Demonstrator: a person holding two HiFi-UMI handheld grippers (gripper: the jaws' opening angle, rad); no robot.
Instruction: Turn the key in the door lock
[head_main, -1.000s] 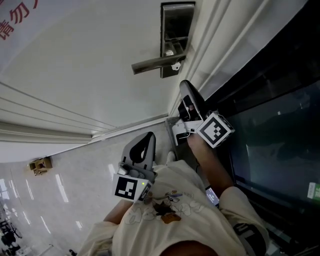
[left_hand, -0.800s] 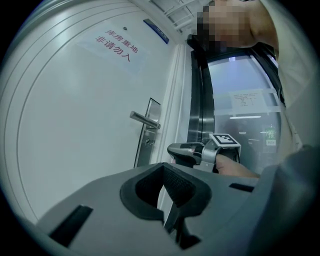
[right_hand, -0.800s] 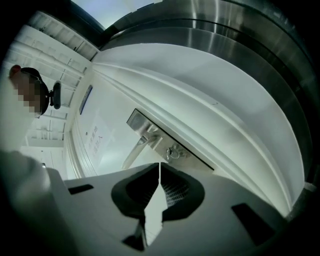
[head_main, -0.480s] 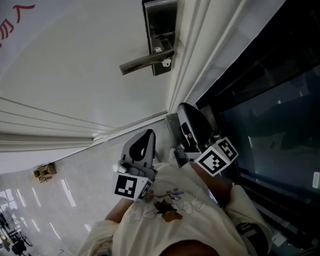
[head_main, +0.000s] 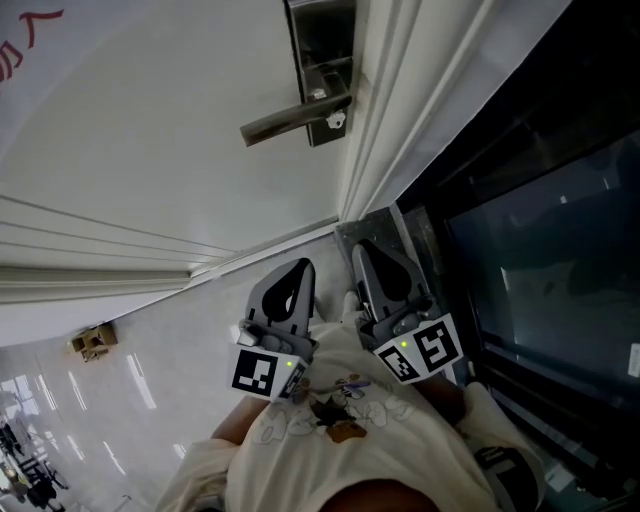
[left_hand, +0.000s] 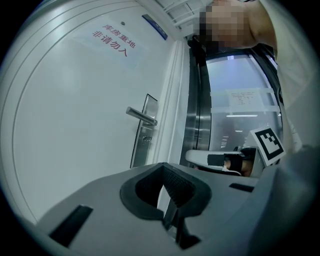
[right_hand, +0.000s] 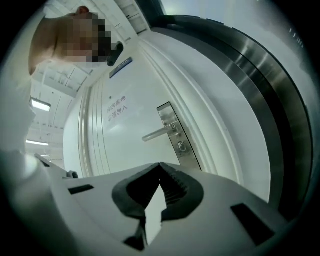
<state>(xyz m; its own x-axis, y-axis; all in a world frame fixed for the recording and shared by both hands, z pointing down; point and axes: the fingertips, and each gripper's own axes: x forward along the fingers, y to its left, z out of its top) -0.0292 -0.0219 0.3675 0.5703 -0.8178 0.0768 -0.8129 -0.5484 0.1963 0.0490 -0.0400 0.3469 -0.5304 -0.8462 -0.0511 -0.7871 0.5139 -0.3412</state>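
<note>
Since a second ago, your right gripper (head_main: 372, 256) has drawn back from just below the lock plate (head_main: 322, 60) and now sits well below it, close to your body and just beside your left gripper (head_main: 300, 270). It has also rolled, so its marker cube (head_main: 420, 348) now lies nearest you rather than off to the side. Its jaws are together with nothing between them. Your left gripper has barely shifted, and its jaws also meet at the tips on nothing.

The key (head_main: 335, 120) is in the lock plate, just under the door handle (head_main: 290, 118), well apart from both grippers. It shows only as a small pale spot, too small to tell how it is turned.

The head view cuts off the top of the lock plate, and also the red characters at its upper left. In the left gripper view the red sign (left_hand: 114, 40), up and left of the lock plate, seems to read "库房重地 非请勿入". The blue plaque (left_hand: 154, 26) above the lock plate and the paper notice (left_hand: 245, 97) on the glass to its right are too small to read.
</note>
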